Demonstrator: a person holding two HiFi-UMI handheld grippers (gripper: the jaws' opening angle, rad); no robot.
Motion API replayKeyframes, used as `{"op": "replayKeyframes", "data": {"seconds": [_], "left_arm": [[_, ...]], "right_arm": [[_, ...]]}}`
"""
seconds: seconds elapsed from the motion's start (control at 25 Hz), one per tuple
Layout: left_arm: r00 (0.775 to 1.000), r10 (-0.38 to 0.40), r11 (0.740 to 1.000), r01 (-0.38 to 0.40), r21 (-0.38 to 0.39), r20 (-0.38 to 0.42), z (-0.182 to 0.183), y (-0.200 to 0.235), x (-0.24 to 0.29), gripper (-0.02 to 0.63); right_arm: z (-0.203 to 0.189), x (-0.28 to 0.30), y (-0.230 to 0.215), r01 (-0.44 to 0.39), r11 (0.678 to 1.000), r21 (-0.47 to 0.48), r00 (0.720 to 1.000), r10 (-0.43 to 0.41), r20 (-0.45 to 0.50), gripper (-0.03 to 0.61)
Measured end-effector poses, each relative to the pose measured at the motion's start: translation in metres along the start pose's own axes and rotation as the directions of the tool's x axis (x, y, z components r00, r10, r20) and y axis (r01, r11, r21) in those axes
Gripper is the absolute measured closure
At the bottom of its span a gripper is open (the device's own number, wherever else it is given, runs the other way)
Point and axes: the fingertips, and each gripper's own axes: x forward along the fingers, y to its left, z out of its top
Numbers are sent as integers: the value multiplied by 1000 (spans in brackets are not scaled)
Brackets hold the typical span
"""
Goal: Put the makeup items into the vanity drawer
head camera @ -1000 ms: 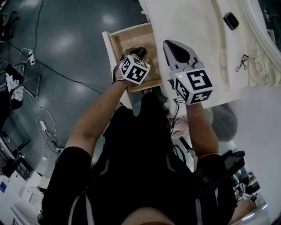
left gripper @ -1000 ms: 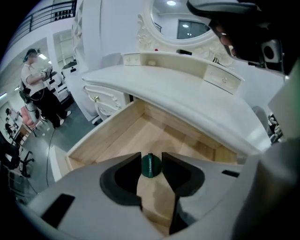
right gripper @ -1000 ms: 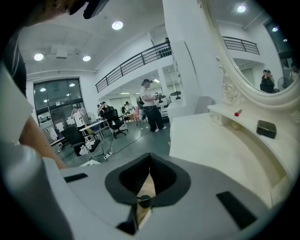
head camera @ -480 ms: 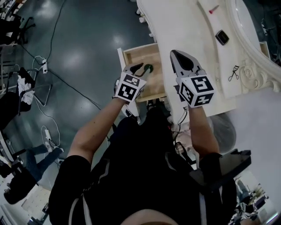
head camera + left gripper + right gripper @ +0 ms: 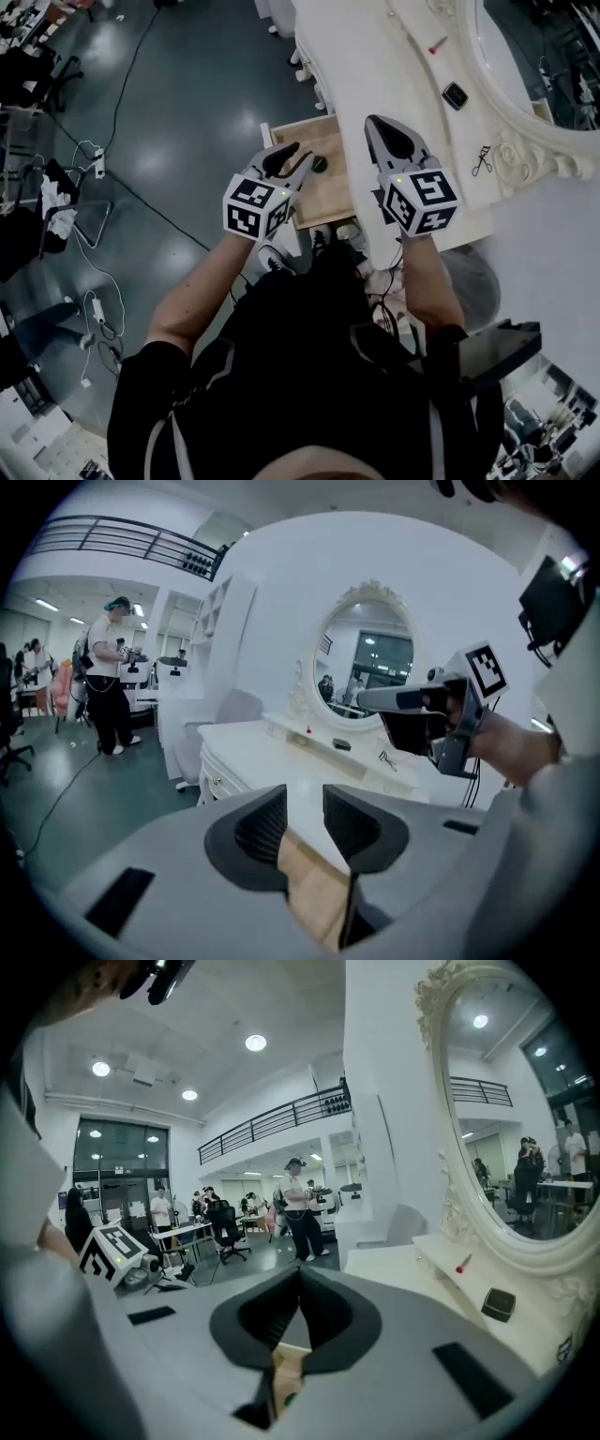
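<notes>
The wooden vanity drawer point(image 5: 330, 194) stands pulled out below the white vanity top point(image 5: 375, 66). A small dark round makeup item point(image 5: 320, 164) lies inside it. My left gripper point(image 5: 294, 156) hovers over the drawer's near left part, open and empty; in the left gripper view point(image 5: 305, 803) only drawer wood point(image 5: 317, 892) shows between the jaws. Over the vanity's front edge my right gripper point(image 5: 375, 123) is shut, holding nothing point(image 5: 300, 1274). On the vanity top lie a red lipstick point(image 5: 438, 44), a black compact point(image 5: 455, 95) and an eyelash curler point(image 5: 482, 159).
An ornate oval mirror point(image 5: 539, 75) rises behind the vanity shelf. Cables point(image 5: 122, 155) run over the dark floor on the left, where chairs and desks stand. People point(image 5: 111, 672) stand further off in the room. My legs are under the vanity's front.
My left gripper has let go of the dark round item, which now lies in the drawer, and has drawn back and up. The right gripper has hardly moved.
</notes>
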Motion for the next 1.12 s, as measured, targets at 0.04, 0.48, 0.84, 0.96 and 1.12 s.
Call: {"op": "replayKeyframes", "data": {"seconds": [0.04, 0.48, 0.84, 0.96, 1.12], "left_arm": [[1000, -2, 1000, 2, -6, 23, 7, 2, -8, 492], [974, -20, 997, 1, 82, 227, 59, 0, -75, 544], [936, 29, 998, -45, 38, 352, 100, 6, -127, 596], [916, 51, 998, -56, 1, 399, 108, 9, -144, 609], [886, 62, 998, -68, -4, 459, 124, 12, -169, 609]], "right_arm": [[6, -3, 5, 1, 1000, -10, 1000, -1, 9, 574], [42, -27, 34, 56, 991, -121, 996, -46, 82, 573], [68, -47, 48, 85, 983, -163, 989, -63, 136, 574], [77, -55, 52, 92, 981, -170, 985, -65, 158, 574], [83, -56, 60, 98, 977, -188, 985, -69, 157, 573]]}}
